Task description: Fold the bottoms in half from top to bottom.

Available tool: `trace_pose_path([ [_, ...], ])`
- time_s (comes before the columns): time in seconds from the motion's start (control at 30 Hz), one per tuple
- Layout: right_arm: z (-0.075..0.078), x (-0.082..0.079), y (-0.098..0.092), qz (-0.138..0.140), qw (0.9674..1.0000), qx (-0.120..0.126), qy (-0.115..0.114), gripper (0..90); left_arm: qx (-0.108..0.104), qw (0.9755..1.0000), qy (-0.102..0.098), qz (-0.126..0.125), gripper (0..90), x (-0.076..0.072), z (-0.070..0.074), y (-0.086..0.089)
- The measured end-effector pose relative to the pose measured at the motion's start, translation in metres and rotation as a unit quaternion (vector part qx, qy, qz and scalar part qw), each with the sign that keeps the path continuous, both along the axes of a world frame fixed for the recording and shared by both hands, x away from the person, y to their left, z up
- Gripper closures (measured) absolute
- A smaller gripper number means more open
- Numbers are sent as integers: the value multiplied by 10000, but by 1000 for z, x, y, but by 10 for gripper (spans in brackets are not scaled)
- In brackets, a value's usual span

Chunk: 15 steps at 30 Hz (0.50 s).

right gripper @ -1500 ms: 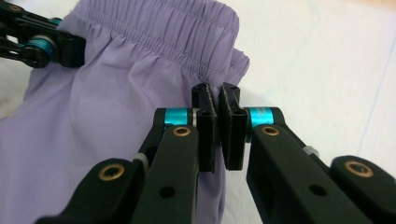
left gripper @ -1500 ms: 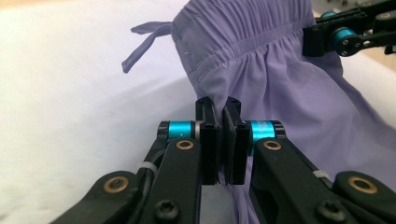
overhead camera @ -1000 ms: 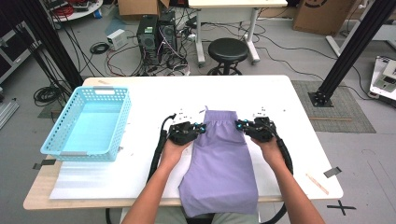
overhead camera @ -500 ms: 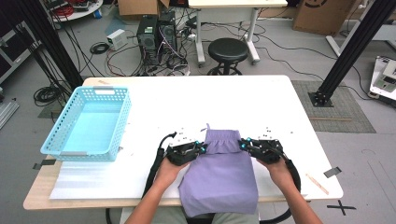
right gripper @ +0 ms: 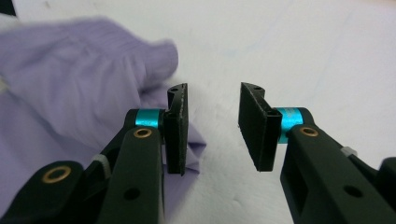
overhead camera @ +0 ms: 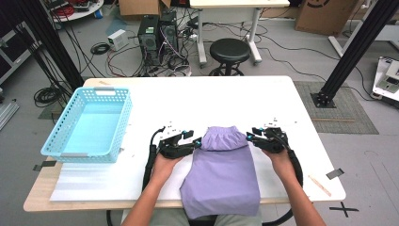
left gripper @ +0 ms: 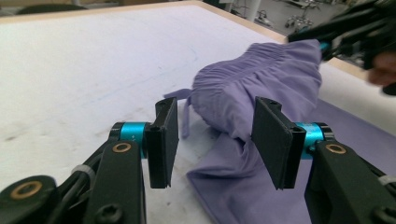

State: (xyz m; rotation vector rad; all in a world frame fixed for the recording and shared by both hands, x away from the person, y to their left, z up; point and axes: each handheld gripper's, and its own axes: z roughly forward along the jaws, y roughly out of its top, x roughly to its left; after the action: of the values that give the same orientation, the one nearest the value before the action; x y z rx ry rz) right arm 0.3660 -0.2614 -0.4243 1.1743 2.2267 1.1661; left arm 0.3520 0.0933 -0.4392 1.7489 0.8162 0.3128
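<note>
A purple garment (overhead camera: 221, 169) with a gathered waistband lies on the white table (overhead camera: 211, 99), its lower end hanging over the near edge. The waistband end is folded back on itself in a puffy roll (left gripper: 261, 79). My left gripper (overhead camera: 196, 141) sits at the roll's left side, open after its jaws have just been opening. In the left gripper view (left gripper: 217, 116) the cloth lies between the pads, which do not press on it. My right gripper (overhead camera: 249, 137) is at the roll's right side, open and just opened. Bare table shows between its pads (right gripper: 215, 107), with the cloth (right gripper: 70, 70) beside the left pad.
A light blue mesh basket (overhead camera: 80, 153) stands at the table's left side with nothing in it. A thin wooden stick (overhead camera: 319, 185) lies near the right front corner. Beyond the far edge are a black stool (overhead camera: 229, 49), computer cases and cables on the floor.
Both grippers came toward the person, bringing the waistband end back over the garment. Both then opened and let the cloth go.
</note>
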Motion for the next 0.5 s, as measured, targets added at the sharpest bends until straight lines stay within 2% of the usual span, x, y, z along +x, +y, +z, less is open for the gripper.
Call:
trace_pose_path([
  [0.07,-10,8,5,158,9992,169,316,641,-41,9998,206,-63,495,4,-3,-4],
  [0.13,-14,9,9,374,9982,104,462,649,-20,9989,377,-264,488,7,-5,-11],
  [0.2,-14,6,10,599,9971,103,449,668,60,9979,482,-431,489,7,-6,-16],
  [0.3,-11,-3,8,923,9945,258,416,681,127,9957,537,-745,495,2,-8,-24],
  [0.37,-8,-11,6,1201,9915,281,405,688,87,9945,461,-934,495,-5,-8,-24],
  [0.43,-4,-21,3,1372,9898,242,289,688,77,9935,369,-1078,495,-11,-9,-23],
  [0.47,-3,-25,0,1481,9882,330,222,695,73,9931,338,-1125,496,-14,-10,-21],
  [0.5,-1,-29,-2,1481,9882,375,112,694,39,9929,297,-1153,499,-16,-10,-20],
])
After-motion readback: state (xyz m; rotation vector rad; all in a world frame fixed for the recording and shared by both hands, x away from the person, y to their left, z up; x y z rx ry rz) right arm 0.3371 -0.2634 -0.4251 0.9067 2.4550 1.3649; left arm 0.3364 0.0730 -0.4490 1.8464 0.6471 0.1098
